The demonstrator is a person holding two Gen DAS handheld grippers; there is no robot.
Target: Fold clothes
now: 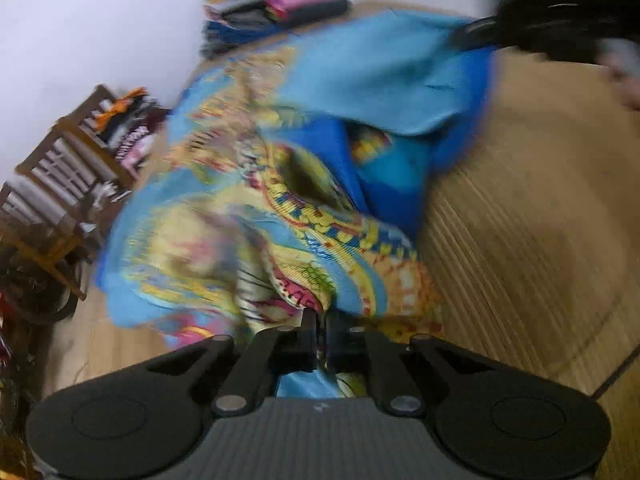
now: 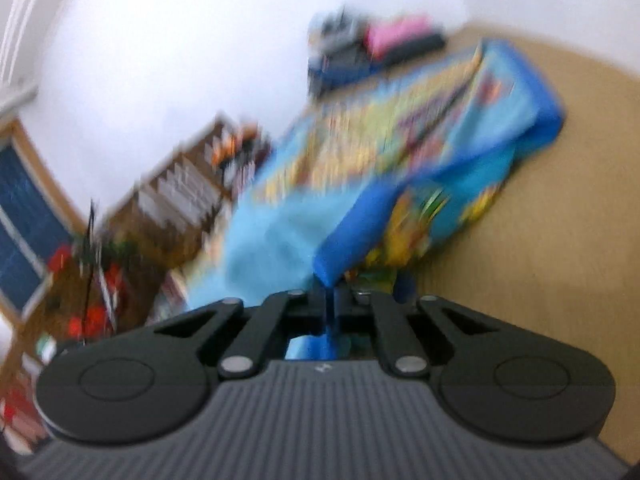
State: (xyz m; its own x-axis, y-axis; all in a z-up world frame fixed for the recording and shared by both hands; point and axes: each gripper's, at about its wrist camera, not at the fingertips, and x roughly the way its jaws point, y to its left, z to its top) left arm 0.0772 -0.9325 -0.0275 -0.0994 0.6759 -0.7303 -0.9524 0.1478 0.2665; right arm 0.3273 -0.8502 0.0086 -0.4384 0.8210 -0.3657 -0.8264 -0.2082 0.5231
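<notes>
1. My left jaws point(image 1: 320, 330) are clamped together on a patterned edge of the cloth point(image 1: 256, 184); the fabric bunches up straight ahead of them.
2. My right jaws point(image 2: 330, 300) are clamped on a plain blue fold of the same cloth point(image 2: 400, 148), and a strip of it hangs down between the fingers.
3. Ahead of both jaws the cloth spreads over the mat point(image 1: 540, 200), blue on one face, yellow and pink print on the other. Both views are blurred, so I cannot make out the print.
4. In the left view my other gripper point(image 1: 560, 12) shows far ahead to the right, at the cloth's blue edge.
5. Beyond the cloth, by the wall, sits a pile of folded clothes point(image 1: 272, 8), with pink on top.
6. Left of the jaws stands a wooden rack point(image 1: 68, 168) with clothes draped on it.
</notes>
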